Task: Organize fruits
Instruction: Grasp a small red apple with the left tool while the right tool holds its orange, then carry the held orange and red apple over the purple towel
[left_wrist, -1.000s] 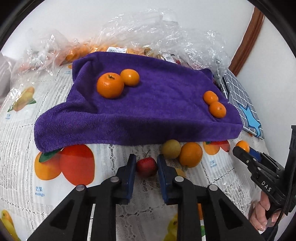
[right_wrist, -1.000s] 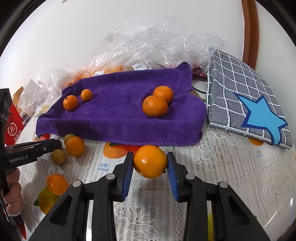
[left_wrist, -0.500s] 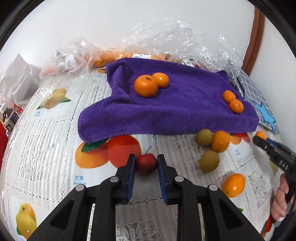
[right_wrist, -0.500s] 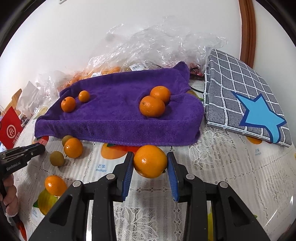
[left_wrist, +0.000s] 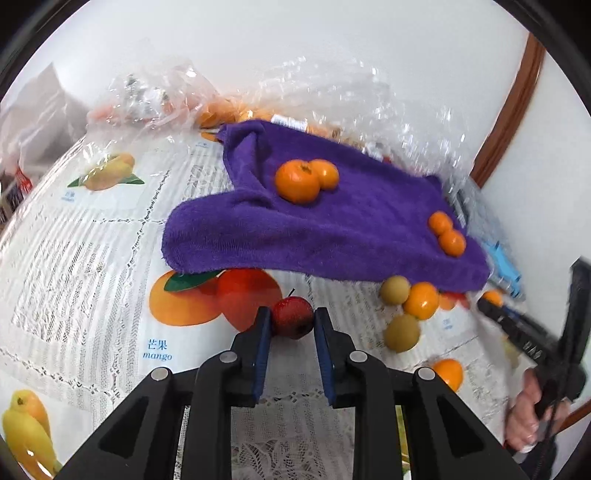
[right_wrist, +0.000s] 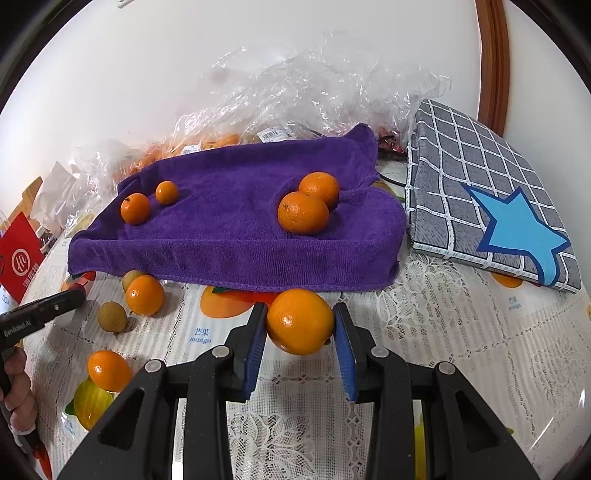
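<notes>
A small red fruit (left_wrist: 292, 317) is clamped between the fingers of the left gripper (left_wrist: 291, 325), and an orange (right_wrist: 300, 321) is gripped the same way by the right gripper (right_wrist: 300, 332). Both are held just short of the near edge of the purple towel (right_wrist: 236, 221), above the bench (right_wrist: 443, 332). Beyond that edge, two pairs of oranges are seen resting on the towel, the right-hand pair (right_wrist: 308, 206) lying straight ahead of the held orange. A short carry forward is judged to be needed.
</notes>
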